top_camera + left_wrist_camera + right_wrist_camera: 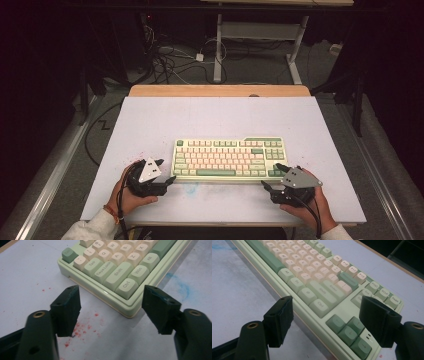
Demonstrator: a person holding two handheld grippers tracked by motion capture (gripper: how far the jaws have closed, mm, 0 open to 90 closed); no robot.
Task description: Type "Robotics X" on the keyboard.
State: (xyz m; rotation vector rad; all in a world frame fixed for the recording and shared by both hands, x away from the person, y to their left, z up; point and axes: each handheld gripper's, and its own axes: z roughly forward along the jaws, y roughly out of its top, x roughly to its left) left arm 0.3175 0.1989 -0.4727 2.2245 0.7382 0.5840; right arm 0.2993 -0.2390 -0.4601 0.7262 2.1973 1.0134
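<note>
Left gripper view: keyboard (pixel 117 272) corner between fingers (pixel 66 310)

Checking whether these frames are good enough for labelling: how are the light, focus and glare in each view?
High view: the table is evenly lit, the surroundings dark, and the keyboard legends are too small to read. Left gripper view: legends are crisp, with a small glare spot on the case edge. Right gripper view: dimmer, far keys soft, legends faint.
</note>
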